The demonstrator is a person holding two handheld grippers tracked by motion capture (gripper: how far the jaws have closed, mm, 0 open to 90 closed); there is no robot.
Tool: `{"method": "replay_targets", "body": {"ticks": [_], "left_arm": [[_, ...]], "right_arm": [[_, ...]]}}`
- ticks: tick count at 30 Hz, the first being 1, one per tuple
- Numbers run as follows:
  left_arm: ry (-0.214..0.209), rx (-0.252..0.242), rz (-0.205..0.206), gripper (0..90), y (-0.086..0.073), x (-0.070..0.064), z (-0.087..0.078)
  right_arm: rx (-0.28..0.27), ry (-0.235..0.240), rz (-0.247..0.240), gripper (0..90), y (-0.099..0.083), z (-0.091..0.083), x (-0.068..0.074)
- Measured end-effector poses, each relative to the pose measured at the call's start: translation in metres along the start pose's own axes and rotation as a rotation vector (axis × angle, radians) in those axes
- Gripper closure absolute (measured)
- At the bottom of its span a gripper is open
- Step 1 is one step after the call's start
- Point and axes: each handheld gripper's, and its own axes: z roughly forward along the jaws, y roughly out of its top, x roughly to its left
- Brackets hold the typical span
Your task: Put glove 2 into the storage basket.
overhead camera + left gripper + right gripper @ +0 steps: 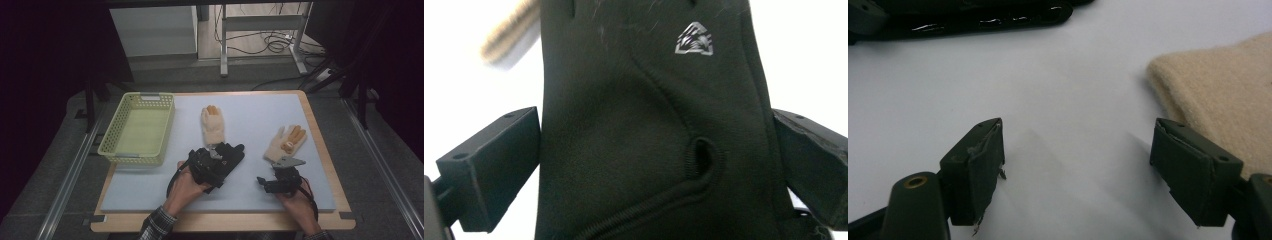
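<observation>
A black glove with a small silver logo lies flat on the pale mat. My left gripper is open over it, one jaw at each side edge of the glove, and the cloth is not bunched. A cream glove with orange fingertips lies just beyond it; a blurred cream edge appears at the upper left of the left gripper view. A second cream glove lies to the right. My right gripper is open and low over bare mat, its cuff beside the right jaw.
A yellow-green perforated basket stands on the left of the mat, with nothing visible inside. The mat lies on a wooden board. A dark shape crosses the top of the right gripper view.
</observation>
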Motion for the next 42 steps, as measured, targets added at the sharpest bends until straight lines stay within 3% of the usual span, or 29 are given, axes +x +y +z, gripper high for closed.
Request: {"method": "replay_targets", "body": {"ticks": [4, 7, 12, 15, 21, 24, 31, 42], "left_arm": [[-0.046, 0.01, -0.023, 0.0, -0.001, 0.002, 0.002], [-0.034, 0.025, 0.002, 0.0, -0.001, -0.005, 0.003], [-0.039, 0.025, -0.005, 2.1, -0.001, -0.005, 0.002], [-0.039, 0.025, 0.001, 13.8, 0.0, -0.003, -0.003], [-0.026, 0.008, 0.007, 49.2, -0.002, 0.001, -0.01], [-0.029, 0.007, 0.014, 57.9, -0.002, 0.001, -0.012], [-0.053, -0.02, -0.002, 62.1, -0.001, 0.006, -0.02], [-0.042, -0.053, -0.016, 63.8, 0.012, 0.019, -0.047]], "right_arm": [[0.0, 0.0, 0.0, 21.4, 0.0, 0.0, 0.0], [0.0, 0.0, 0.0, 21.4, 0.0, 0.0, 0.0], [0.0, 0.0, 0.0, 21.4, 0.0, 0.0, 0.0], [0.0, 0.0, 0.0, 21.4, 0.0, 0.0, 0.0], [0.001, 0.0, 0.0, 21.4, 0.0, 0.0, 0.0], [0.001, 0.0, 0.0, 21.4, 0.0, 0.0, 0.0], [0.0, 0.001, 0.0, 21.4, 0.0, 0.0, 0.0], [0.001, 0.001, -0.001, 21.4, 0.0, 0.0, 0.0]]}}
